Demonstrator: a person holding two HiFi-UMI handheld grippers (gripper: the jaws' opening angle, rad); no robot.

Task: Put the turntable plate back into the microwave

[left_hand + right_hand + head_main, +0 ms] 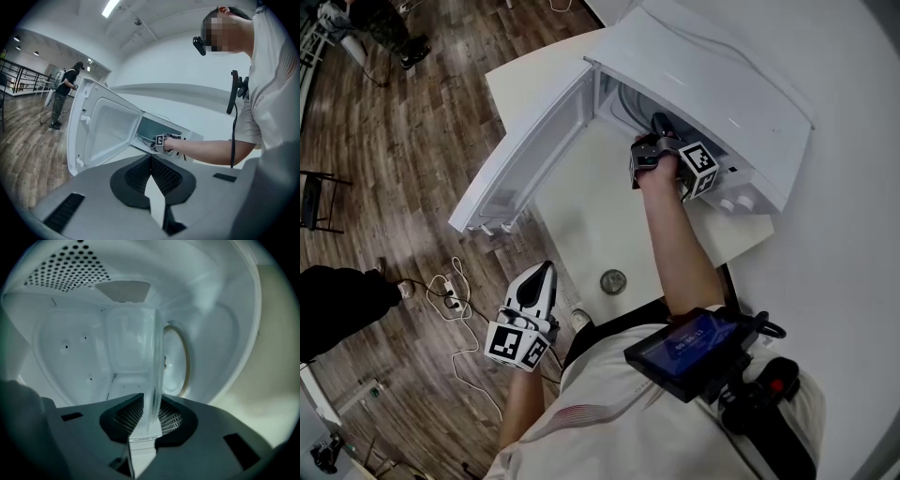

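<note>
In the right gripper view the clear glass turntable plate (153, 366) shows edge-on, and my right gripper (151, 420) is shut on its rim inside the white microwave cavity (75, 348). A round recess with a centre hub (176, 363) lies just right of the plate. The head view has the right gripper (661, 127) reaching into the open microwave (712, 75), door (534, 141) swung wide to the left. My left gripper (530, 295) hangs low by the person's side, away from the table. Its jaws (151, 161) are shut on nothing.
The microwave stands on a white table (581, 216), with a small round metal piece (613, 281) near the front edge. White cables (455, 295) lie on the wooden floor. A person (63, 91) stands far off to the left.
</note>
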